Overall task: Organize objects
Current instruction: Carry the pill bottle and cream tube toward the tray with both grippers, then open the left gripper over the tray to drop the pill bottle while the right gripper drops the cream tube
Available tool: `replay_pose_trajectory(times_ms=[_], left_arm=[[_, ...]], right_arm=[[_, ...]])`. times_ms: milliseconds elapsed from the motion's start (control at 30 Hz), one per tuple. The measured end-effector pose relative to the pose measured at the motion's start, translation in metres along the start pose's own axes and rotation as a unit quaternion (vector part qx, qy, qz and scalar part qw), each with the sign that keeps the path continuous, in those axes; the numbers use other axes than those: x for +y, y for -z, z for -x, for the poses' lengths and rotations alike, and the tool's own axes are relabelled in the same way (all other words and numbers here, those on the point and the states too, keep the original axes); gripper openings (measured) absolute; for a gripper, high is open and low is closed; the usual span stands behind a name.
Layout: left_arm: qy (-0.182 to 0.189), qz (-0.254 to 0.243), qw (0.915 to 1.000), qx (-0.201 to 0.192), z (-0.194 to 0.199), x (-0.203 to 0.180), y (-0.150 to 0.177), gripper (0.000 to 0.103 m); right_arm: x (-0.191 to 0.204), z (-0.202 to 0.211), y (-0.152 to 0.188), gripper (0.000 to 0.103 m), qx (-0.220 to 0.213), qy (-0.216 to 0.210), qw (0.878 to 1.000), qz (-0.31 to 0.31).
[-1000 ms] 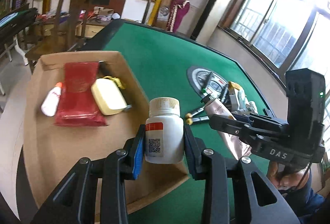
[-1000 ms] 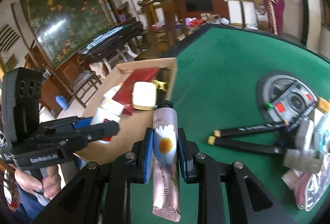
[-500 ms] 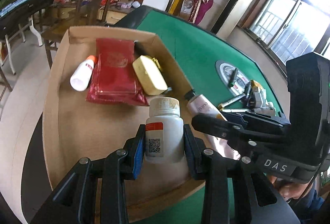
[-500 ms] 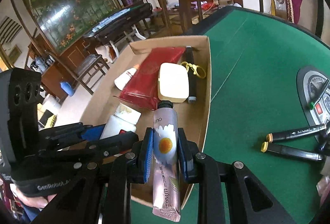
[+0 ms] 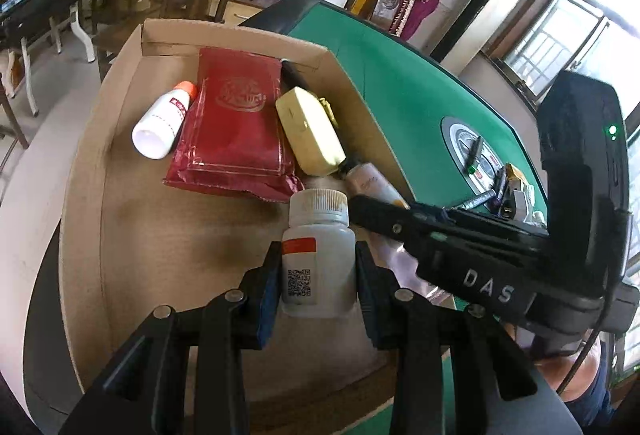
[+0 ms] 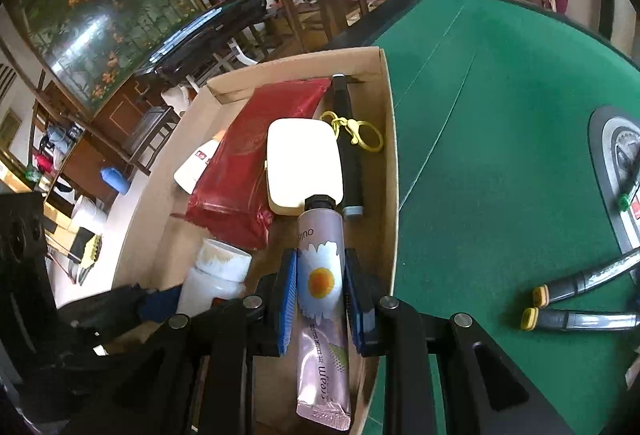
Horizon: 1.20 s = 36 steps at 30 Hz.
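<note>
Green felt table (image 6: 500, 123), shallow cardboard tray (image 5: 120, 235) at its edge. Your left gripper (image 5: 316, 279) clamps white pill bottle (image 5: 318, 255), frame centre, over tray floor. Your right gripper (image 6: 320, 299) pinches pink cream tube (image 6: 322, 299), cap near cream case (image 6: 302, 165). Risks: soft tube bends and slips; smooth rigid bottle tips on landing; both grippers crowd close, may collide.

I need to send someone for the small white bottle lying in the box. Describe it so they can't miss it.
Find the cardboard box at the green table's edge. Left of the red pouch lies the small white bottle, on its side. Its orange cap sets it apart from the white-capped bottle that the left gripper holds.
</note>
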<state>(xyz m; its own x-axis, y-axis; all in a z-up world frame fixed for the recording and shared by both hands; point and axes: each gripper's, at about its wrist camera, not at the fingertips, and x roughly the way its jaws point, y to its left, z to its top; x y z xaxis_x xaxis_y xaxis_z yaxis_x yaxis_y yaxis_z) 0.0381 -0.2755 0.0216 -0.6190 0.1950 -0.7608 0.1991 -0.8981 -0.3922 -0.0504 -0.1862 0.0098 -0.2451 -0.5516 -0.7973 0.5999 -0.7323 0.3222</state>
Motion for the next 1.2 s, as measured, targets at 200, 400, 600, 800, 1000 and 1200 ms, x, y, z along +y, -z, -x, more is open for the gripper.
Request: replay_pose_trajectory(times_ms=[200, 400, 600, 800, 1000, 1200], left_arm=[[0.002, 0.006, 0.9999, 0.010, -0.009, 0.000, 0.003, 0.033], [0.002, 0.001, 0.9999, 0.011, -0.011, -0.005, 0.003, 0.033], [-0.004, -0.006, 0.9999, 0.013, -0.012, -0.010, 0.003, 0.034], [-0.001, -0.012, 0.9999, 0.012, -0.005, -0.013, 0.005, 0.035], [0.000, -0.041, 0.9992, -0.001, 0.012, -0.032, 0.006, 0.037], [0.012, -0.115, 0.9933, 0.002, 0.009, -0.089, 0.006, 0.037]], right_arm=[[0.002, -0.002, -0.001, 0.025, 0.004, -0.005, 1.000, -0.003], [0.003, -0.004, -0.003, 0.026, 0.006, -0.004, 1.000, 0.001], [0.004, -0.001, -0.002, 0.026, 0.005, -0.002, 1.000, 0.013], [0.002, 0.027, -0.003, 0.026, -0.025, -0.018, 0.999, 0.012], [-0.035, 0.090, 0.010, 0.027, -0.073, -0.024, 0.997, -0.006], [-0.102, 0.158, 0.035, 0.032, -0.124, -0.003, 0.991, -0.048]])
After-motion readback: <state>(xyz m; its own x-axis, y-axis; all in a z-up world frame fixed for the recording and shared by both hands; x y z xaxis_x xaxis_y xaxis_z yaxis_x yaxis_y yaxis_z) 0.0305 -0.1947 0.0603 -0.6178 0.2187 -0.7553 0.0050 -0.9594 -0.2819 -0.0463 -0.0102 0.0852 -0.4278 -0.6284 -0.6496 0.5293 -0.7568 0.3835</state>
